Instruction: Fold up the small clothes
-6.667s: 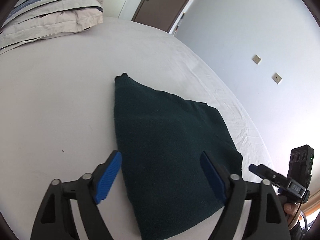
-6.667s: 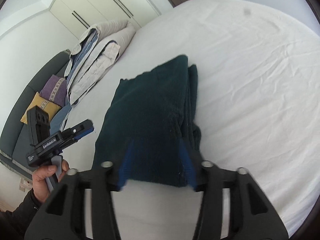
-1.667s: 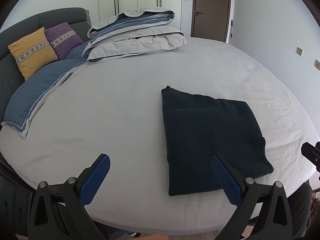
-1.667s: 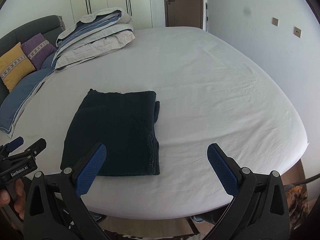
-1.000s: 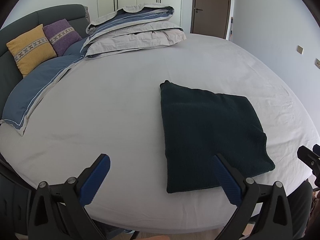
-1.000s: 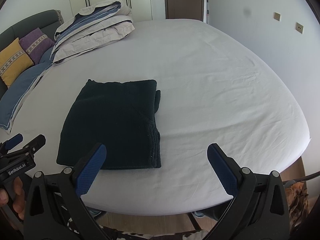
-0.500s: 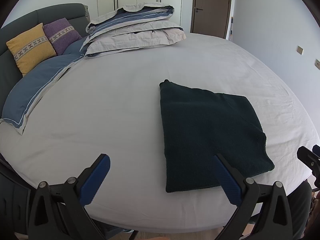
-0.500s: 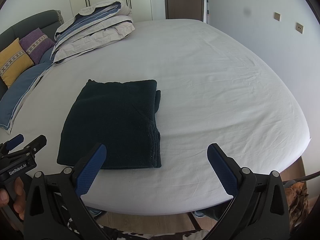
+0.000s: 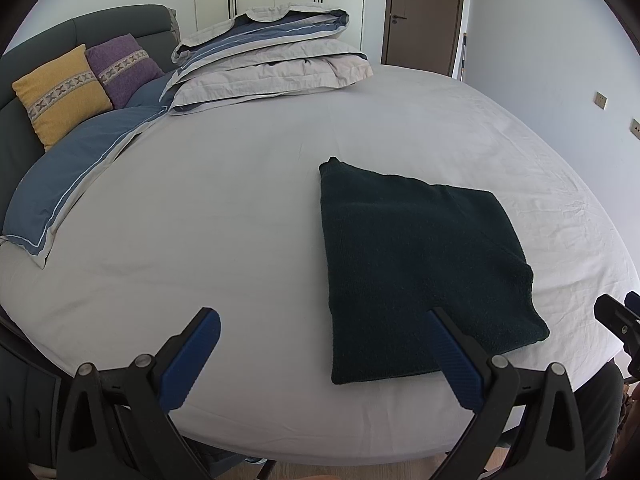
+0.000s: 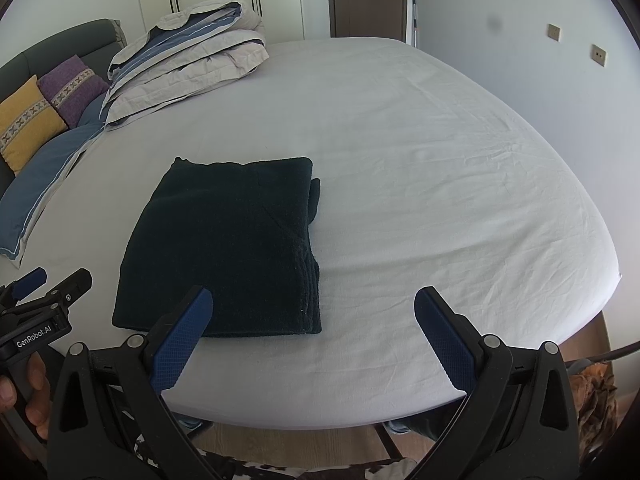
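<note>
Nearest the cameras, the left gripper (image 9: 324,354) and the right gripper (image 10: 314,338) hover off the near edge of the bed (image 10: 440,184), each with its blue-padded jaws spread wide and nothing between them. In the right wrist view a hand (image 10: 24,396) at the lower left grips the left tool's handle. Just beyond the fingertips, the dark green garment (image 9: 416,268) lies folded into a flat rectangle on the white sheet, near the bed's near edge; its stacked layers show along the right side, though how many folds there are is hard to tell. Farther back, a folded duvet (image 9: 268,60) sits by a blue pillow (image 9: 72,172), with a yellow cushion (image 9: 60,92) and a purple cushion (image 9: 122,66) against the dark headboard (image 9: 120,26).
</note>
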The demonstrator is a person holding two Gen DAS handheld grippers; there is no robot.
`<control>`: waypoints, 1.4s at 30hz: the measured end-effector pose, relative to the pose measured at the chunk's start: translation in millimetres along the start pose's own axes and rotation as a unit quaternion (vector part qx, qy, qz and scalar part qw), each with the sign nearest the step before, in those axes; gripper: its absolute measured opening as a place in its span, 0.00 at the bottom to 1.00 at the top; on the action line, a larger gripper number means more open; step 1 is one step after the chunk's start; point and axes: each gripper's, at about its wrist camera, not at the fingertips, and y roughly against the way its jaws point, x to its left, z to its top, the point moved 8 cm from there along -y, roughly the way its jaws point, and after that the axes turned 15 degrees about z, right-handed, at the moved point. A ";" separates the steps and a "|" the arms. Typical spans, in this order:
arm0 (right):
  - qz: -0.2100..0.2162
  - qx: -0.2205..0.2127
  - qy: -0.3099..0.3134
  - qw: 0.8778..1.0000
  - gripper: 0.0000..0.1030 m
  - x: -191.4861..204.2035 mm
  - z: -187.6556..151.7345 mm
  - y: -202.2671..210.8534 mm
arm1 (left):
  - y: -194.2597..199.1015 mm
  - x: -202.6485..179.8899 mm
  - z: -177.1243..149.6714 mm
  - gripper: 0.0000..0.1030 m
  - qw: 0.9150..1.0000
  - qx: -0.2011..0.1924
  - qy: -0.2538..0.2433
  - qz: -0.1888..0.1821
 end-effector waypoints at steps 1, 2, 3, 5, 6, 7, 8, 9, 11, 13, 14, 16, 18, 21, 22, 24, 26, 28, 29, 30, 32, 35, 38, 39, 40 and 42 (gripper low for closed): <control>0.000 0.000 0.000 1.000 1.00 -0.2 0.1 -0.1 | -0.1 -0.4 -0.6 1.00 1.000 0.000 0.000 0.000; 0.001 0.000 0.000 1.000 1.00 0.1 0.0 0.0 | -0.2 -0.4 -0.6 1.00 1.000 0.000 0.000 0.000; 0.001 0.000 0.000 1.000 1.00 0.0 0.0 0.1 | -0.5 -0.6 -1.1 1.00 1.000 0.001 0.000 0.000; 0.000 0.000 0.000 1.000 1.00 -0.2 0.1 -0.1 | -0.8 -0.2 -1.5 1.00 1.000 0.002 0.000 0.000; 0.000 0.001 0.000 1.000 1.00 -0.1 0.0 -0.1 | -0.8 -0.1 -1.5 1.00 1.000 0.002 0.000 0.000; 0.001 0.002 0.000 1.000 1.00 -0.4 -0.3 -0.4 | -1.1 -0.2 -1.4 1.00 1.000 0.002 0.000 0.000; 0.001 0.002 -0.001 1.000 1.00 -0.3 -0.8 -0.4 | -1.3 -0.1 -1.4 1.00 1.000 0.003 0.000 -0.001; 0.000 0.001 0.000 1.000 1.00 -0.4 -0.7 -0.4 | -1.5 -0.1 -1.4 1.00 1.000 0.003 0.000 0.000; 0.000 0.002 0.000 1.000 1.00 -0.9 -1.1 -0.8 | -1.6 0.0 -1.3 1.00 1.000 0.003 -0.001 -0.001; 0.000 0.002 -0.001 1.000 1.00 -0.6 -1.7 -0.8 | -1.6 0.0 -1.2 1.00 1.000 0.003 0.000 -0.001; 0.000 0.003 -0.001 1.000 1.00 -0.6 -1.9 -0.9 | -1.6 0.0 -1.2 1.00 1.000 0.003 -0.001 -0.001; 0.001 0.003 -0.002 1.000 1.00 -1.1 -3.0 -1.2 | -1.6 0.0 -1.3 1.00 1.000 0.003 -0.001 -0.001; 0.000 0.004 -0.002 1.000 1.00 -1.1 -3.0 -1.3 | -1.4 -0.1 -1.5 1.00 1.000 0.003 0.000 -0.001; 0.001 0.004 -0.002 1.000 1.00 -0.7 -4.5 -1.4 | -1.6 0.0 -1.4 1.00 1.000 0.003 -0.001 -0.001; 0.000 0.004 -0.002 1.000 1.00 -1.0 -4.5 -1.7 | -1.5 0.0 -1.5 1.00 1.000 0.004 0.000 -0.001; 0.001 0.004 -0.002 1.000 1.00 -0.7 -4.9 -1.6 | -1.1 0.0 -2.5 1.00 1.000 0.004 0.000 -0.001; 0.001 0.004 -0.002 1.000 1.00 -0.9 -4.8 -1.8 | -1.2 0.2 -2.4 1.00 1.000 0.003 0.000 -0.001; 0.001 0.005 -0.003 1.000 1.00 -0.8 -5.4 -1.9 | -0.8 0.1 -2.7 1.00 1.000 0.004 0.000 -0.001; 0.001 0.005 -0.003 1.000 1.00 -0.7 -5.7 -1.8 | -1.3 0.2 -2.1 1.00 1.000 0.003 0.000 -0.001; 0.001 0.005 -0.003 1.000 1.00 -1.1 -6.2 -1.8 | -1.4 0.3 -2.0 1.00 1.000 0.003 0.000 -0.001; 0.002 0.005 -0.003 1.000 1.00 -1.1 -6.3 -1.9 | -1.2 0.2 -2.7 1.00 1.000 0.003 0.000 -0.001; 0.001 0.006 -0.004 1.000 1.00 -0.8 -7.0 -1.8 | -0.9 0.2 -3.1 1.00 1.000 0.003 0.000 0.000; 0.002 0.006 -0.004 1.000 1.00 -0.4 -8.2 -1.8 | -0.9 0.1 -2.9 1.00 1.000 0.004 0.000 0.000; 0.002 0.006 -0.004 1.000 1.00 -0.6 -8.0 -1.9 | -1.0 0.1 -2.7 1.00 1.000 0.004 0.000 0.000; 0.002 0.006 -0.004 1.000 1.00 -0.4 -8.1 -1.9 | -0.8 0.1 -3.3 1.00 1.000 0.004 0.000 0.000; 0.002 0.007 -0.005 1.000 1.00 -0.2 -8.7 -1.9 | -1.3 0.2 -2.5 1.00 1.000 0.004 0.000 0.000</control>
